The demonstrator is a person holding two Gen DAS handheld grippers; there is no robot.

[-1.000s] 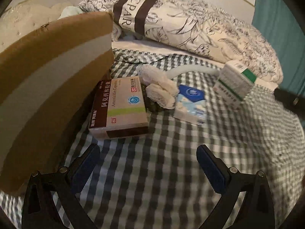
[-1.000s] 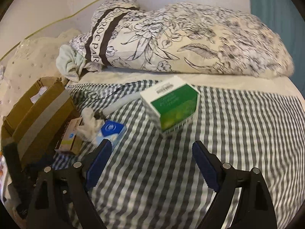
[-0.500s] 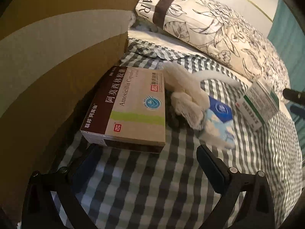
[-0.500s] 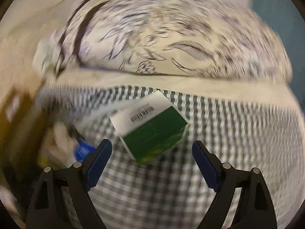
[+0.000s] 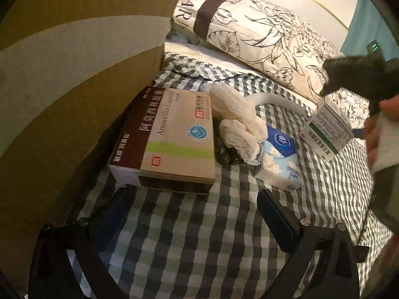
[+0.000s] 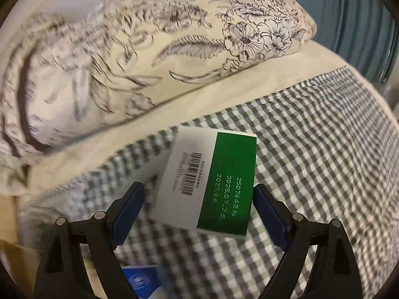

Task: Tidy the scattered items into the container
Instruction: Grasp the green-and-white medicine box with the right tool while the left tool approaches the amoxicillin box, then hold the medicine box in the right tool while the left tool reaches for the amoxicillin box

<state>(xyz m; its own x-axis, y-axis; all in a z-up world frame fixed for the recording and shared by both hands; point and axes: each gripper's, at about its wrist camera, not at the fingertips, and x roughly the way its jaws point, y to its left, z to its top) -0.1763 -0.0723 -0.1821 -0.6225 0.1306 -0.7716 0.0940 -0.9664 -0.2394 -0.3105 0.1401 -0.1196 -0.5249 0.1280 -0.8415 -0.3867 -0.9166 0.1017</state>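
In the left wrist view my left gripper [image 5: 197, 214] is open and empty, low over the checked sheet, just short of a brown-and-beige amoxicillin box [image 5: 169, 139] lying beside the cardboard container [image 5: 74, 79]. A crumpled white cloth [image 5: 239, 124] and a blue tissue pack [image 5: 279, 159] lie right of that box. In the right wrist view my right gripper [image 6: 199, 211] is open, its pads on either side of a green-and-white medicine box [image 6: 212, 184]; the right pad is near the box's edge, the left pad apart. That box also shows in the left wrist view [image 5: 326, 132].
A floral pillow [image 5: 261, 32] lies along the back of the bed. A white curved tube [image 5: 274, 99] lies behind the cloth. A teal curtain [image 6: 354, 20] hangs at the right. The person's hand [image 5: 381, 129] holds the right gripper at the right edge.
My left gripper moved closer to the amoxicillin box. My right gripper swung forward and down so the green box now sits between its open fingers.
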